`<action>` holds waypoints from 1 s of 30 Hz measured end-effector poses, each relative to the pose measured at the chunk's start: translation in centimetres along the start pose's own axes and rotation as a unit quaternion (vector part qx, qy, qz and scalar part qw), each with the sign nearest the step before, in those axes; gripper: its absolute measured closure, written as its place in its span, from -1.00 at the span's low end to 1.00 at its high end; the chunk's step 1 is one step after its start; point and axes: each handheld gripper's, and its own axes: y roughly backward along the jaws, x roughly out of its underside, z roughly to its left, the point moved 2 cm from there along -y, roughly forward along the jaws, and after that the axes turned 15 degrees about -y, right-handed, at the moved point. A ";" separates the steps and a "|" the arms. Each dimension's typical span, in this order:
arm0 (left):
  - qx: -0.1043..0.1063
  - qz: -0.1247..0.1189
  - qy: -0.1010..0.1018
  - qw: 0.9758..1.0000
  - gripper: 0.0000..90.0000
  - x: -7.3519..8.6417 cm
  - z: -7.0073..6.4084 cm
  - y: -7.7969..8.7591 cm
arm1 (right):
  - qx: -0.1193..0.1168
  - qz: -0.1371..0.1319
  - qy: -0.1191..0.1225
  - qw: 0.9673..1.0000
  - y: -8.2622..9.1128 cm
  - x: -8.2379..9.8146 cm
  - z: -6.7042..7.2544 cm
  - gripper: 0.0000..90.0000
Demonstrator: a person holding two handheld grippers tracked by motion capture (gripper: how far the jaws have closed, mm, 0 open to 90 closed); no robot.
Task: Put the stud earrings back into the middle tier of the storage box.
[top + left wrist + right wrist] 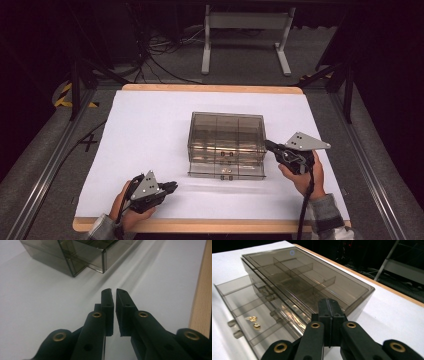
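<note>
A smoky clear plastic drawer box stands in the middle of the white table top. Its lowest drawer is pulled out, with small brass pieces lying in it. My right gripper sits at the box's right side, its tips at the box's near right corner. In the right gripper view its jaws are pressed together and hold nothing. My left gripper rests near the table's front edge, left of the box and apart from it. Its jaws are shut to a thin slit with nothing in it; the box corner lies ahead.
A white sheet covers the table, with a wooden rim showing at the back and front. Metal rails run along both sides. A white table frame and cables are on the floor behind.
</note>
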 end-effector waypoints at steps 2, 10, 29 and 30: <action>0.006 -0.006 0.000 1.000 0.97 -0.3 -0.2 -0.2 | 0.004 0.001 -0.002 1.000 -0.2 0.1 -0.3 1.00; 0.018 -0.015 0.002 1.000 0.99 -1.2 -0.7 -0.8 | 0.006 0.007 -0.003 1.000 -0.9 0.3 -0.3 1.00; 0.014 -0.016 -0.010 1.000 1.00 -4.5 -2.4 -4.4 | 0.018 -0.002 -0.009 1.000 -1.5 0.5 -0.5 1.00; 0.014 -0.015 -0.011 1.000 1.00 -4.7 -2.5 -4.6 | 0.018 -0.003 -0.011 1.000 -1.5 0.5 -0.5 1.00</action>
